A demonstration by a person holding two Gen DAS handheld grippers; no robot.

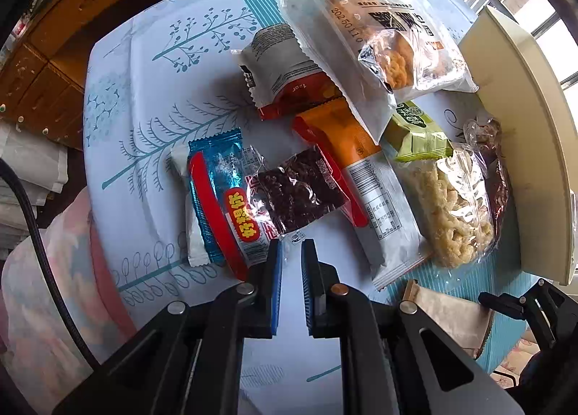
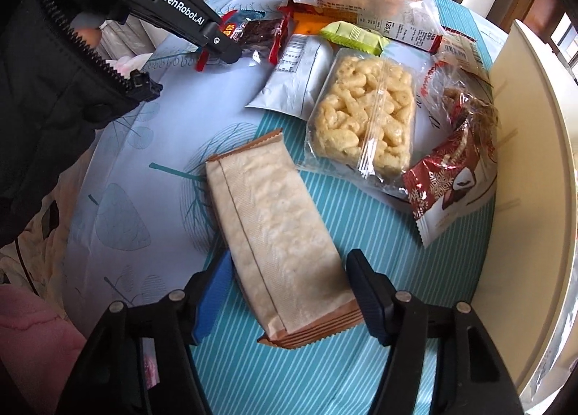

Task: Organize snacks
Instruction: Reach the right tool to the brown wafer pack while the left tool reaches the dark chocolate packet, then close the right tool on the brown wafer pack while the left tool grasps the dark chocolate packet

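While the right gripper (image 2: 289, 292) gapes astride the beige wafer packet (image 2: 278, 234) near the table's edge, nothing is held; it looks light and crushable, best pinched across its middle. Left gripper (image 1: 292, 252) hangs nearly closed, empty.

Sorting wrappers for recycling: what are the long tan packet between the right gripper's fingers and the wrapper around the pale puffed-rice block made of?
Long tan packet: looks like matte, paper-textured film, finely ribbed, crimped zigzag ends; paper or plastic, unclear. Puffed-rice block wrapper: clear glossy plastic film, contents visible, shiny creases.

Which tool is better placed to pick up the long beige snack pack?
Right. The right tool is open with the beige snack pack between its fingers. The left tool is nearly closed, over by the dark red packet.
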